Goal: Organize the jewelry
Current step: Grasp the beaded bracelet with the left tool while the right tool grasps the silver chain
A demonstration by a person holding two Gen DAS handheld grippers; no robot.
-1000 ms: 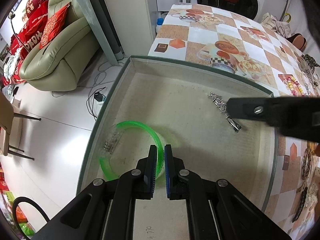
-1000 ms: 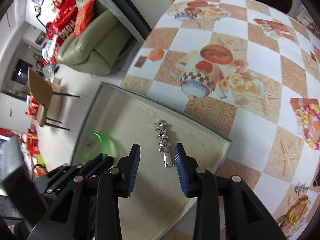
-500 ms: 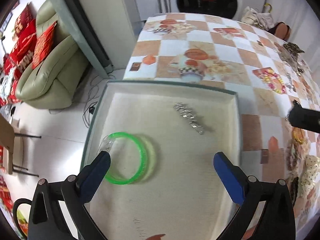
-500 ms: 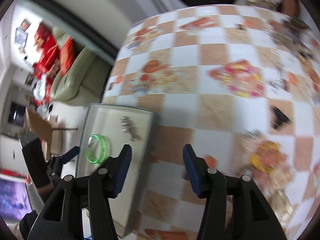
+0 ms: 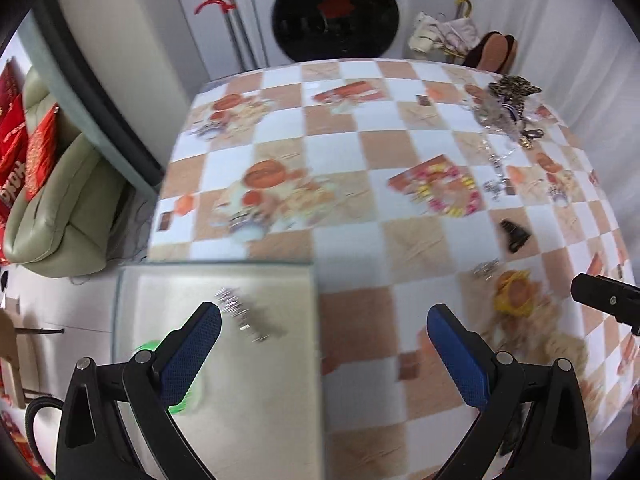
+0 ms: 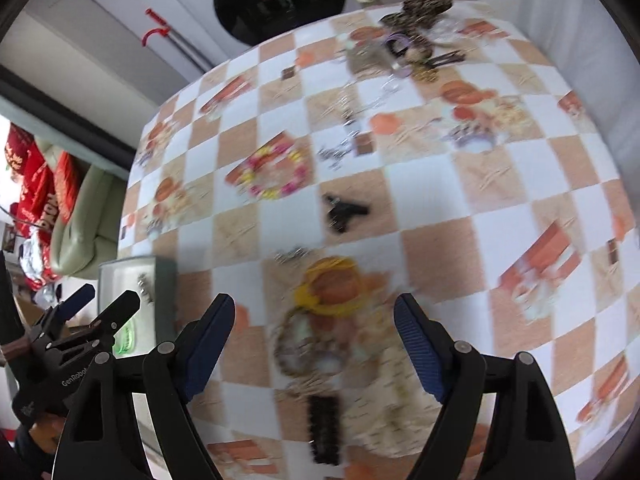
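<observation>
Left view: my left gripper (image 5: 324, 336) jaws gaping, empty; tray (image 5: 312, 320) with green bangle (image 5: 180, 408) below-left.

Right view: my right gripper (image 6: 314, 320) jaws just been widening, empty; yellow hair tie (image 6: 320, 304) dead ahead, nearer my right.

Home living area, washing machine (image 5: 335, 12) by the wall, green sofa (image 5: 60, 208), patterned dining table (image 5: 360, 152)

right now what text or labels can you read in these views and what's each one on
"GenRobo", cut off: white print on the left gripper.
Red cushions on the sofa: gold lettering, too distorted to read.
Washing machine: dark label lines on top, too small to read.
</observation>
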